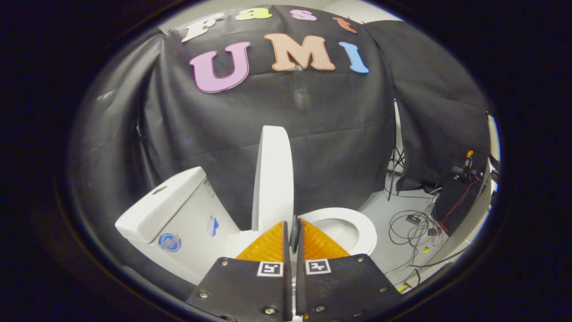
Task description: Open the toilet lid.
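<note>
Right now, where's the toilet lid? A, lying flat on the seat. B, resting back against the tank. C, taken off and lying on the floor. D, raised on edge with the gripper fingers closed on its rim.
D: the toilet lid stands raised on edge between tank and seat, not against the tank, its lower rim pinched in the gripper.

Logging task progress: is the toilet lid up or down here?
Up. The toilet lid stands nearly upright, edge-on between the tank and the exposed seat, its edge pinched by the gripper.
</note>
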Demonstrator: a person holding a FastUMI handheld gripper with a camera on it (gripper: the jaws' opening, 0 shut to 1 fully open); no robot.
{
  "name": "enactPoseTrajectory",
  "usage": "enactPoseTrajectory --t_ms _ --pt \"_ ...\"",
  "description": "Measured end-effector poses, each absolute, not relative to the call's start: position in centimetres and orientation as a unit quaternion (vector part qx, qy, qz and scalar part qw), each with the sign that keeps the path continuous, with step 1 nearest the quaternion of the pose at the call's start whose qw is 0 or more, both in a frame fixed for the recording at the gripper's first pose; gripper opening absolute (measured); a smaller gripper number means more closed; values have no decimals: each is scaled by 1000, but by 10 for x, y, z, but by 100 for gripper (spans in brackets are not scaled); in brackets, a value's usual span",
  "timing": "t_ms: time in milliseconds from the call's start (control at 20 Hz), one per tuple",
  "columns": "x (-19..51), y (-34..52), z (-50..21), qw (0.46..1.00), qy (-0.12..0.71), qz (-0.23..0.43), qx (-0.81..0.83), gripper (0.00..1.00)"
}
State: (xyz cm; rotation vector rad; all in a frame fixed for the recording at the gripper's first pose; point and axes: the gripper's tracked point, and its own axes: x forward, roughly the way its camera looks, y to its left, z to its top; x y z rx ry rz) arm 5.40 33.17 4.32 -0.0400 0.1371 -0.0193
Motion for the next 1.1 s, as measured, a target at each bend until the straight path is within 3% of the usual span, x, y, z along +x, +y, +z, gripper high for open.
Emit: enactPoseTrajectory --t_ms 1100 --pt "35 409 25 995 63 32 -69 4"
